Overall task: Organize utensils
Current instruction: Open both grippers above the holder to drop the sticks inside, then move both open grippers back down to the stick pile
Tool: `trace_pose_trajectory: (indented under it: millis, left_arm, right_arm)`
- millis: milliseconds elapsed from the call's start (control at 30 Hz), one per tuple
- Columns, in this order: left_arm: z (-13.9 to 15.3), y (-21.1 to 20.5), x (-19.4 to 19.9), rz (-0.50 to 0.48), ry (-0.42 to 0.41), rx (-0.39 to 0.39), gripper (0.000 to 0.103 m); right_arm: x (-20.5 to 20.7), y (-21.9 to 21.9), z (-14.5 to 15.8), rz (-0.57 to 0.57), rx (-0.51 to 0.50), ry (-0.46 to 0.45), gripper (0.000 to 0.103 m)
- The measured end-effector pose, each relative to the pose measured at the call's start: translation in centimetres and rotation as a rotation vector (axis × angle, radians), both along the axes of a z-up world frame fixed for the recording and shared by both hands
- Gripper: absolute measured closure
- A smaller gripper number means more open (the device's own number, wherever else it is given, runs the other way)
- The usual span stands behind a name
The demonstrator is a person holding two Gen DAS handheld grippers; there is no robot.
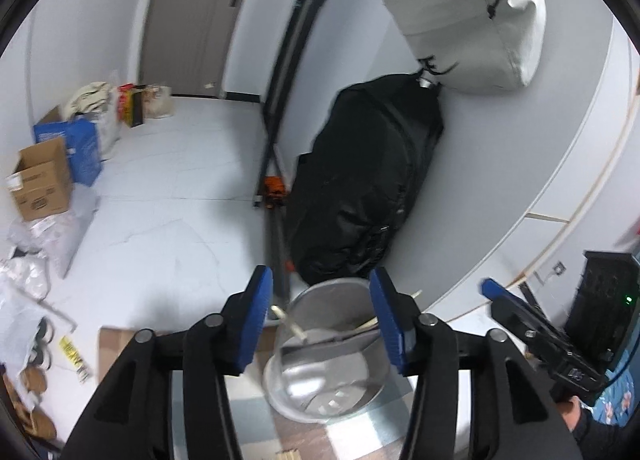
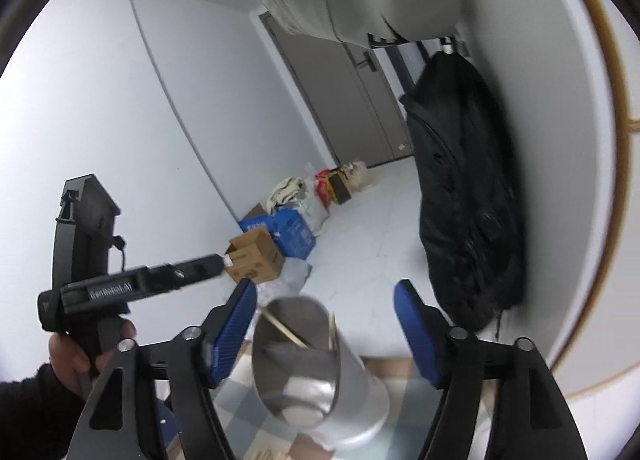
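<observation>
A shiny metal cup (image 1: 328, 364) stands on a checked cloth (image 1: 248, 412) with wooden chopsticks (image 1: 290, 325) leaning inside it. My left gripper (image 1: 321, 280) is open, its blue pads (image 1: 256, 324) on either side of the cup, with a gap showing on the left. In the right wrist view the same cup (image 2: 316, 372) holds chopsticks (image 2: 284, 327) and sits between the blue pads (image 2: 236, 332) of my right gripper (image 2: 326, 286), which is open with space on both sides. The left gripper's body (image 2: 140, 288), held by a hand (image 2: 68, 356), is at the left.
A black bag (image 1: 372, 188) and a grey bag (image 1: 468, 16) hang on the wall behind the cup. A tripod pole (image 1: 276, 164), cardboard box (image 1: 40, 184) and blue bag (image 1: 80, 148) stand on the floor. More wooden sticks (image 1: 288, 454) lie at the cloth's near edge.
</observation>
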State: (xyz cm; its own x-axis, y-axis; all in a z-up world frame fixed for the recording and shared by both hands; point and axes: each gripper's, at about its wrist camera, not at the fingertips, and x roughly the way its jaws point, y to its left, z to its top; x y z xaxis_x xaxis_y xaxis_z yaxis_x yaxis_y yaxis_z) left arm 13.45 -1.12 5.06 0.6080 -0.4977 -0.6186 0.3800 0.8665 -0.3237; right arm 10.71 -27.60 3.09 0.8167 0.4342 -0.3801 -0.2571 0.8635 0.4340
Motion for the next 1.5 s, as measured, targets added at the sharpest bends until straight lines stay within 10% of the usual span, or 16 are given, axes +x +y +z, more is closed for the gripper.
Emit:
trace_pose_trajectory:
  millis: [400, 1500]
  left_arm:
    - [-3.4, 3.4, -5.4, 0.201, 0.007, 0.090, 0.024]
    - [-17.0, 2.9, -8.0, 0.158, 0.398, 0.358, 0.030]
  right_arm:
    - [-6.0, 2.7, -1.7, 0.002, -0.013, 0.060, 0.004]
    - [-9.2, 8.4, -8.3, 0.024, -0.144, 0.246, 0.000]
